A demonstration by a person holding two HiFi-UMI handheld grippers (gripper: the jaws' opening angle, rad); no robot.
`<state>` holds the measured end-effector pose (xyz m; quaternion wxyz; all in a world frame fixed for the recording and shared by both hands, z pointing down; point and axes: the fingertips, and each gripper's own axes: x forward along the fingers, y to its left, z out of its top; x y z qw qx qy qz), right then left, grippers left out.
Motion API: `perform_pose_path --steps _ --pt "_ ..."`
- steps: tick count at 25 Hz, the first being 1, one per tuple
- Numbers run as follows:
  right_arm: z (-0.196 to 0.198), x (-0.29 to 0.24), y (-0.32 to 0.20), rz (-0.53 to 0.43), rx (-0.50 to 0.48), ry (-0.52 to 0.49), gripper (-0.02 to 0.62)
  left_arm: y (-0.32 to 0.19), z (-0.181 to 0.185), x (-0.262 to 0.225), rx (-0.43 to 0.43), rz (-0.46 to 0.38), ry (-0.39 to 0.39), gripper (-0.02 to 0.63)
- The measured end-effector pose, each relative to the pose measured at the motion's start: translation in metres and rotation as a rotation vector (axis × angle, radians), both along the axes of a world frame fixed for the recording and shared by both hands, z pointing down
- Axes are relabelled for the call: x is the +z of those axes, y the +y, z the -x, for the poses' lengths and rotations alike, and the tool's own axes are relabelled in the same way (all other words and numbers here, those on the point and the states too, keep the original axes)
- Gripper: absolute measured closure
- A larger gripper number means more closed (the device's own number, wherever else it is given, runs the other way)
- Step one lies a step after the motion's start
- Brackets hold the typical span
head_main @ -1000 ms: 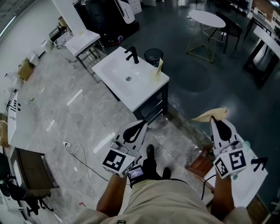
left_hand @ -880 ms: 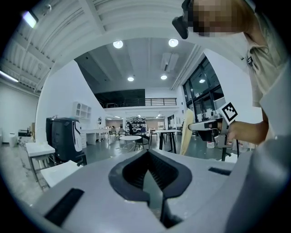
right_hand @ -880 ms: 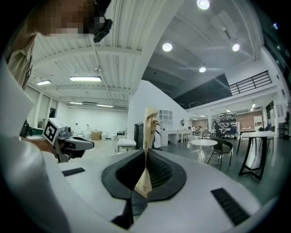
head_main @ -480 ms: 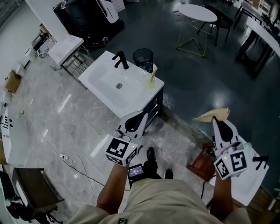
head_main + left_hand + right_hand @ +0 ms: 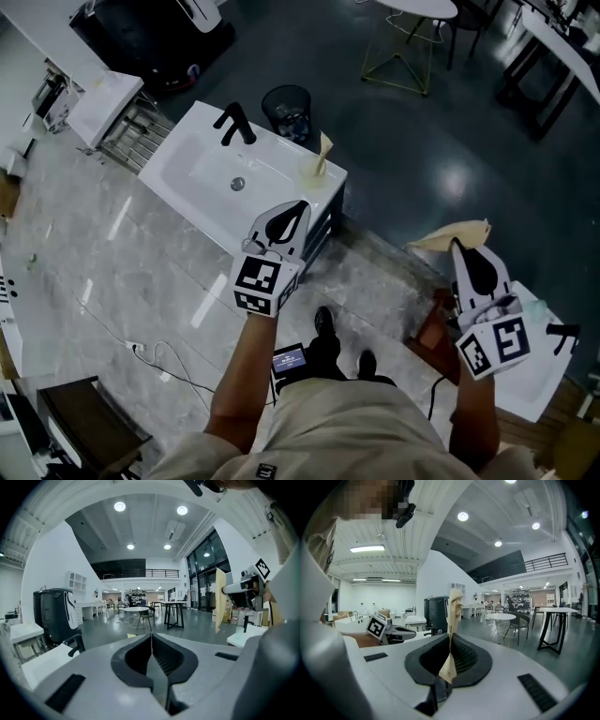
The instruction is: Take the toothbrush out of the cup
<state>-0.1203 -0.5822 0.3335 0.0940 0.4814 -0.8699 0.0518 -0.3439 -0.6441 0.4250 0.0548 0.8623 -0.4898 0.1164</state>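
Observation:
My left gripper (image 5: 299, 204) is shut and empty, its tips over the front edge of a white sink cabinet (image 5: 187, 183); in its own view the jaws (image 5: 151, 638) meet with nothing between them. At the right, my right gripper (image 5: 457, 247) is shut on a beige paper sheet (image 5: 448, 234), which shows as a thin upright strip (image 5: 452, 616) between its jaws (image 5: 449, 639). A pale upright thing (image 5: 322, 154) stands on the sink's right corner; I cannot tell what it is. A small clear cup (image 5: 240, 631) stands on a white counter at the right. No toothbrush is visible.
The sink carries a black tap (image 5: 232, 123). A round black bin (image 5: 286, 101) stands behind it. Another white counter (image 5: 536, 370) with a black tap lies under my right gripper. A cable (image 5: 159, 361) runs over the marble floor; tables and chairs stand further off.
The person has walked toward the sink, which now lies closer in the head view. My left gripper has moved forward over its front edge. My right gripper still holds the sheet.

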Motion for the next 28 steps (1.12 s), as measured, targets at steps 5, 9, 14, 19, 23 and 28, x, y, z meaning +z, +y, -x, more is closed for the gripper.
perform_pose_path --steps 5,9,14,19,23,28 --pt "0.005 0.026 -0.029 0.045 0.025 0.010 0.581 -0.059 0.001 0.036 0.014 0.033 -0.023 0.598" --pt "0.002 0.051 -0.047 0.086 0.051 0.019 0.581 -0.099 -0.006 0.068 0.028 0.059 -0.054 0.593" --pt "-0.004 0.086 -0.062 0.148 0.082 0.028 0.581 -0.142 -0.011 0.111 0.027 0.099 -0.094 0.524" --pt "-0.009 0.120 -0.071 0.207 0.116 0.038 0.581 -0.176 -0.014 0.149 0.021 0.131 -0.126 0.479" --pt "-0.011 0.142 -0.076 0.249 0.138 0.044 0.581 -0.193 -0.018 0.169 0.037 0.142 -0.144 0.477" --pt "-0.011 0.157 -0.081 0.270 0.155 0.043 0.581 -0.206 -0.022 0.181 0.045 0.151 -0.147 0.477"
